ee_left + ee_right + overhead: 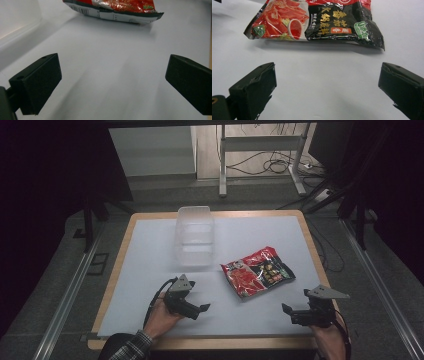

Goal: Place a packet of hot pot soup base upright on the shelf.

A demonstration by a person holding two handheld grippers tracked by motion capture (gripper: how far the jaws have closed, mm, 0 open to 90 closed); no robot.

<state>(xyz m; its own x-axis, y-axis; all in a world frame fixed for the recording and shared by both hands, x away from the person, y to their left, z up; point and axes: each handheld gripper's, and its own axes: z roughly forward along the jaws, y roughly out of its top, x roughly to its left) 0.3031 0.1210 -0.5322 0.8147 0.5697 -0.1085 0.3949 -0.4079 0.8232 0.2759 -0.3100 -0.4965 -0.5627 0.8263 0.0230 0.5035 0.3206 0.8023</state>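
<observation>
while packet (pixel 258 271) top is cut off in both gripper views | 1 packet, 1 clear bin (pixel 194 236) | left gripper (pixel 202 310) spread, empty | right gripper (pixel 287 309) spread, empty

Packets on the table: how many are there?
1. The packet lies flat on the table, right of the clear box and ahead of both hand-held grippers. Nothing seems hidden.
</observation>
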